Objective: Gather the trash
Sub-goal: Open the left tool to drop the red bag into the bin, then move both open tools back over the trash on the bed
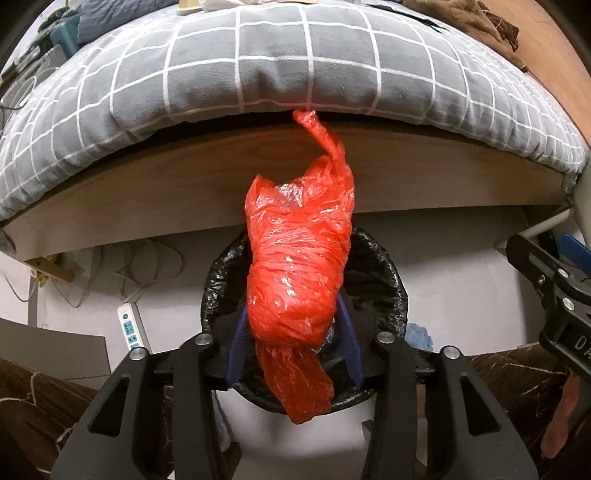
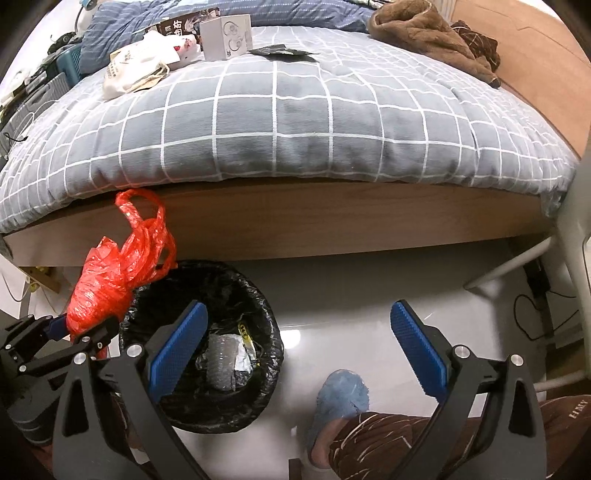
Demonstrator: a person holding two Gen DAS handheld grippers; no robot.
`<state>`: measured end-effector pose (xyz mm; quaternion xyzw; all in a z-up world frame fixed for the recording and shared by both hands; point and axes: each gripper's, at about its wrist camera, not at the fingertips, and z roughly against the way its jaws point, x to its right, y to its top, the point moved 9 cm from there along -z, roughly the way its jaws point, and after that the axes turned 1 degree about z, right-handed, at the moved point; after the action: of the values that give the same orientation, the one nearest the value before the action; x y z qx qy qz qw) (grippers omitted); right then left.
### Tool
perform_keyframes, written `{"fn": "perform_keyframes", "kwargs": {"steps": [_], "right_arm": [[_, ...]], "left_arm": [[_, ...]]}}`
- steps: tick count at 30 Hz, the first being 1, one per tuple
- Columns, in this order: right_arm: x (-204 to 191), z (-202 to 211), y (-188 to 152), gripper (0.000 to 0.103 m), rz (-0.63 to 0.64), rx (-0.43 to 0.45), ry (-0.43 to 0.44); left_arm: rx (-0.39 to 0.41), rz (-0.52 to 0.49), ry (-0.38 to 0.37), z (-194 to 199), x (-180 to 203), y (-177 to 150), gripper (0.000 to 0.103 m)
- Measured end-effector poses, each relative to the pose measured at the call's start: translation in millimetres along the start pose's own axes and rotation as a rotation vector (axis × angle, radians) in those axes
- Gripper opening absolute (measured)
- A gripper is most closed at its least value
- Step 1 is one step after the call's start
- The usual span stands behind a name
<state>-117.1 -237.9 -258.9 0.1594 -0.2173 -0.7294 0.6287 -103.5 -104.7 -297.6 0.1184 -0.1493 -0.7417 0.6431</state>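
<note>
My left gripper [image 1: 293,332] is shut on a twisted red plastic bag [image 1: 299,258] and holds it above a bin lined with a black bag [image 1: 388,284]. In the right wrist view the red bag [image 2: 110,269] hangs over the left rim of the bin [image 2: 269,332], held by the left gripper [image 2: 70,328]. The bin holds crumpled wrappers [image 2: 225,362]. My right gripper [image 2: 299,343] is open and empty, its blue pads [image 2: 177,347] spread wide over the bin's right side and the floor.
A bed with a grey checked quilt [image 2: 295,122] and wooden frame [image 2: 332,218] stands behind the bin. On it lie a white box [image 2: 227,37], a cloth bag [image 2: 136,66] and brown clothing [image 2: 424,29]. A power strip [image 1: 131,328] lies left; a blue slipper [image 2: 341,398] is near.
</note>
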Motion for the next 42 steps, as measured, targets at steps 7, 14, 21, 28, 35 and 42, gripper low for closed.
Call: {"fn": "perform_keyframes", "kwargs": {"steps": [7,14,21,28,35,42], "right_arm": [[-7.5,4.3,6.0,0.095,0.008,0.025,0.000],[-16.5,14.3,16.5,0.095,0.025,0.064,0.002],[-17.3,31.1,34.2,0.095,0.027,0.124,0.005],[-14.3,52.7,58.8,0.095,0.022,0.199,0.014],[-13.0,72.2,90.0,0.095,0.027,0.270,0.020],[-15.0,74.1,127.2,0.095,0.040,0.307,0.020]], "left_arm": [[0.043,-0.006,0.024,12.2,-14.0,5.1,0.075],[0.117,0.009,0.070,30.7,-27.1,19.4,0.096],[0.178,0.035,0.069,56.7,-38.1,41.4,0.097],[0.255,0.048,0.063,84.5,-47.3,68.6,0.097],[0.327,0.057,0.050,104.0,-56.0,100.7,0.097],[0.335,0.093,0.036,102.2,-68.9,132.8,0.097]]}}
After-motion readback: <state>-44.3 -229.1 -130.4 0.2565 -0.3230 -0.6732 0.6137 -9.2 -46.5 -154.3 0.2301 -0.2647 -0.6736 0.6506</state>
